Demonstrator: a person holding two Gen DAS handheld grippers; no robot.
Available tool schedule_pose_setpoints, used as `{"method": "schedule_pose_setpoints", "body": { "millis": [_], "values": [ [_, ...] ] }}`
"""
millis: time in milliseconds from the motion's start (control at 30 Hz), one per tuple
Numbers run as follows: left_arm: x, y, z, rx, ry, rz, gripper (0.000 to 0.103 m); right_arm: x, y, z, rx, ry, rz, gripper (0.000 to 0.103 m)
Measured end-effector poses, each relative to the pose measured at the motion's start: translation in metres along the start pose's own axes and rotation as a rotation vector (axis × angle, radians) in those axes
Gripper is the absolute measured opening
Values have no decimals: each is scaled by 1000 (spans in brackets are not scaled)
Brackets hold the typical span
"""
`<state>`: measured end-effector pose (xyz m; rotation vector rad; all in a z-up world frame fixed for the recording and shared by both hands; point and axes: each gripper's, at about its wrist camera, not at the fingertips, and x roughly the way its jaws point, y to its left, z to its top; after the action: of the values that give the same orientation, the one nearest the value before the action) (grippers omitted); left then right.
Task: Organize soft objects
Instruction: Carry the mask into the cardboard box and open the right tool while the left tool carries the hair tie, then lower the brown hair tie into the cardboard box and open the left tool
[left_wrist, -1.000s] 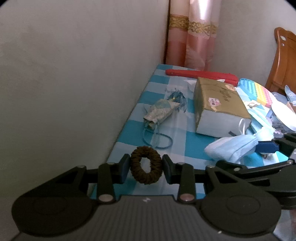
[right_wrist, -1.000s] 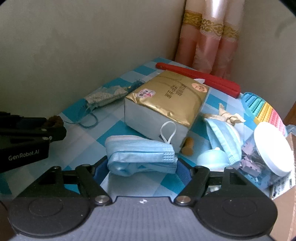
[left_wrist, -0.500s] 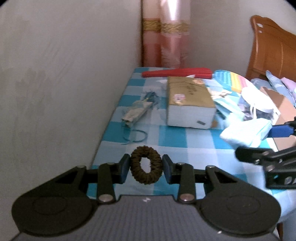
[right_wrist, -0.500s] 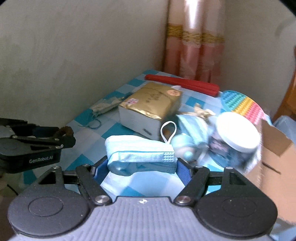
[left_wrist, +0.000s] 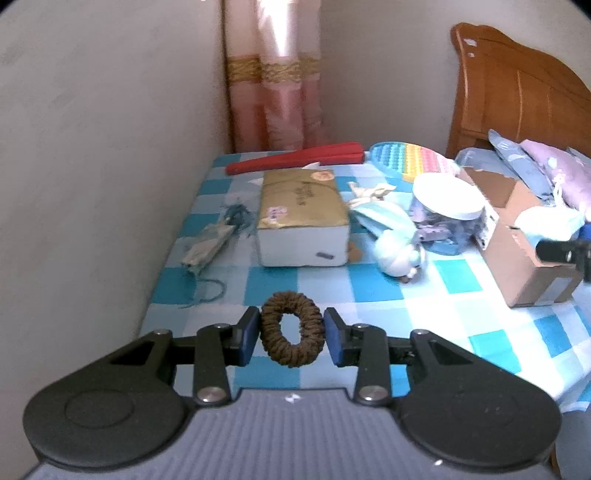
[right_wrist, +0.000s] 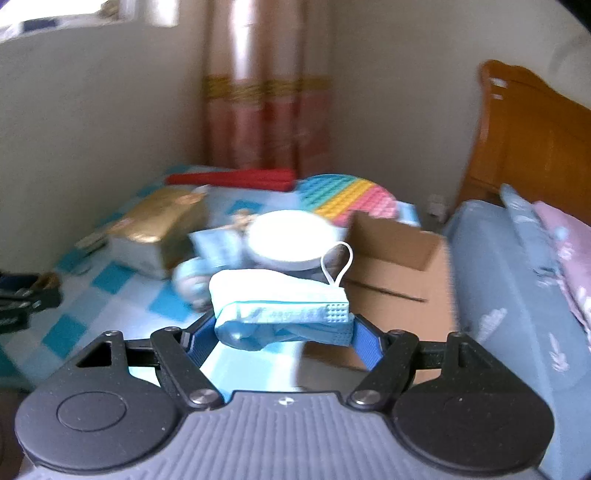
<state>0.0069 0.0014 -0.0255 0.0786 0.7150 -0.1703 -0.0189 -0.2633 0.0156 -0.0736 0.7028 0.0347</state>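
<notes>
My left gripper (left_wrist: 291, 334) is shut on a brown hair scrunchie (left_wrist: 292, 333) and holds it above the near edge of the blue checked table (left_wrist: 373, 288). My right gripper (right_wrist: 282, 328) is shut on a folded light blue face mask (right_wrist: 280, 308) with a white ear loop, held above the table in front of an open cardboard box (right_wrist: 399, 254). In the left wrist view the mask (left_wrist: 546, 221) hangs over the box (left_wrist: 517, 251) at the far right. A small blue pouch with strings (left_wrist: 210, 247) lies near the wall.
On the table are a gold-wrapped box (left_wrist: 303, 218), a red folded fan (left_wrist: 295, 162), a rainbow pop mat (left_wrist: 410, 162), a white-lidded jar (left_wrist: 447, 214) and a blue doll (left_wrist: 391, 236). A wall runs along the left. A bed with pillows (right_wrist: 524, 280) is on the right.
Both grippers have pulled back and swung right. The right gripper carried the mask from the table's middle to the cardboard box. The left still holds the scrunchie.
</notes>
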Motion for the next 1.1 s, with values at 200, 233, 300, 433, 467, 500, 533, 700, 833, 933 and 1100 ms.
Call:
{"method": "schedule_pose_setpoints", "body": {
  "millis": [200, 233, 300, 433, 467, 500, 533, 700, 833, 933, 1100],
  "values": [
    [1, -18, 9, 30, 2, -27, 36, 11, -35, 0, 25, -12, -73, 80],
    [1, -22, 10, 35, 1, -32, 36, 14, -39, 0, 29, -5, -76, 81],
    [1, -30, 14, 48, -1, -41, 36, 21, -45, -2, 27, 3, -74, 89],
    [3, -47, 24, 82, -11, -48, 36, 27, -49, -10, 22, 1, -47, 103],
    [4, -50, 27, 90, -11, -55, 36, 26, -51, -13, 23, 5, -36, 103],
    [5, -54, 29, 99, -9, -62, 36, 26, -52, -14, 25, 10, -28, 103],
    [6, -58, 32, 108, -8, -69, 36, 26, -53, -16, 29, 14, -24, 103],
    [15, -83, 48, 155, 3, -125, 36, 25, -61, -24, 60, 35, 10, 103],
    [20, -109, 66, 213, 1, -194, 36, 21, -63, -30, 68, 35, 28, 103],
    [23, -129, 80, 257, 2, -268, 37, 18, -64, -33, 76, 30, 34, 103],
    [40, -169, 103, 332, 25, -387, 37, 14, -63, -37, 72, 24, 43, 103]
  ]
}}
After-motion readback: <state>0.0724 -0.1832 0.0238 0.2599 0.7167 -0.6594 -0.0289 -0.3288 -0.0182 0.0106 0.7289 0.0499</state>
